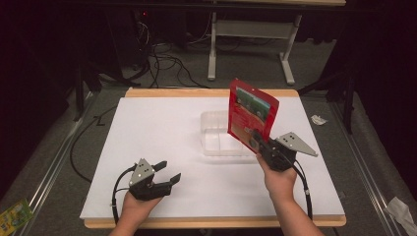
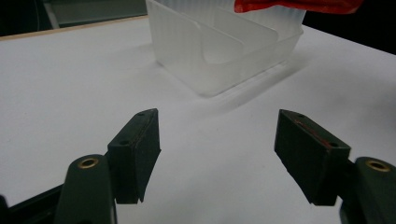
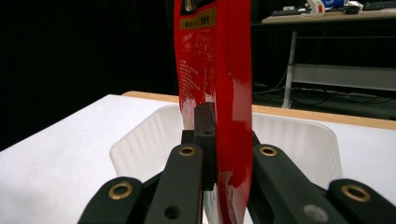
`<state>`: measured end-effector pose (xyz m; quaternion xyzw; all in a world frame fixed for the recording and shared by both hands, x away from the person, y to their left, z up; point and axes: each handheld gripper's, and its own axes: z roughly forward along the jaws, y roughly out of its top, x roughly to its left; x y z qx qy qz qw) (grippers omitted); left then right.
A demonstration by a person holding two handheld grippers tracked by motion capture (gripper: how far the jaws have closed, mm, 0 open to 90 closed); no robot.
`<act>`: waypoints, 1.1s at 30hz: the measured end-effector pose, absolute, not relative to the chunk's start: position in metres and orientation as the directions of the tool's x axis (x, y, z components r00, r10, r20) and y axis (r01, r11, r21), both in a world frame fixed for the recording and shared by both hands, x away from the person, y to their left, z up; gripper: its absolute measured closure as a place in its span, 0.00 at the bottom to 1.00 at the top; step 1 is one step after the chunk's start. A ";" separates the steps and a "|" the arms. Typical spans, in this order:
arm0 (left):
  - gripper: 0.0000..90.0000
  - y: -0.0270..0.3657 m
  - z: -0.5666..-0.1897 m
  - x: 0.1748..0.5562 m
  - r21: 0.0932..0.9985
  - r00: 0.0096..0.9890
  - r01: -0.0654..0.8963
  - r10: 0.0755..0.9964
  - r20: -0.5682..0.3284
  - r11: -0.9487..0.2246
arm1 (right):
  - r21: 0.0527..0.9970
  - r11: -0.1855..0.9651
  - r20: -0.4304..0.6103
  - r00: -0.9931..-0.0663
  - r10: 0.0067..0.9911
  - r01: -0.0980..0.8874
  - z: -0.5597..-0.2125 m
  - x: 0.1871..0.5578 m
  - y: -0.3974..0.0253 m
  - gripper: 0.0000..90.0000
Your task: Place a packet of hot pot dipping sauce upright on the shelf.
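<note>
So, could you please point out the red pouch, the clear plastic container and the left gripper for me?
red pouch [image 1: 251,114]: high view, middle of its printed face.
clear plastic container [image 1: 212,147]: high view, its near left wall.
left gripper [image 1: 168,172]: high view, midway between its open jaw tips.

Dim room, darkness closing in on every side, and the light falls mostly on the table [image 1: 147,128], white on top with a pale wooden edge. Beyond the tongs, past the table's far edge, a white-legged desk frame [image 1: 212,49] stands on grey carpet [image 1: 314,54], black cables [image 1: 167,61] looping across the floor beside it. Metal rails [image 1: 49,167] run along the floor on both flanks. Out wide of the right tongs, crumpled white scraps [image 1: 318,119] lie on the carpet; a green packet [image 1: 14,215] sits outside the left tongs.
</note>
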<state>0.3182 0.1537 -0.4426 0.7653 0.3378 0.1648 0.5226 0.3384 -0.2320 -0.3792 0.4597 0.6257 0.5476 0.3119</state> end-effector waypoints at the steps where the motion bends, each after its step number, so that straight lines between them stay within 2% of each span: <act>1: 0.35 0.154 -0.442 0.318 0.911 0.719 0.342 0.688 -0.097 -0.230 | 0.972 -0.026 0.116 -0.378 0.918 0.235 -0.380 0.342 -0.230 0.97; 20: 0.35 0.153 -0.441 0.317 0.913 0.727 0.323 0.683 -0.071 -0.248 | 0.964 -0.027 0.108 -0.298 0.948 0.264 -0.386 0.380 -0.208 0.97; 33: 0.35 0.154 -0.442 0.318 0.914 0.725 0.328 0.684 -0.080 -0.240 | 0.968 -0.029 0.089 -0.233 0.968 0.251 -0.391 0.400 -0.186 0.97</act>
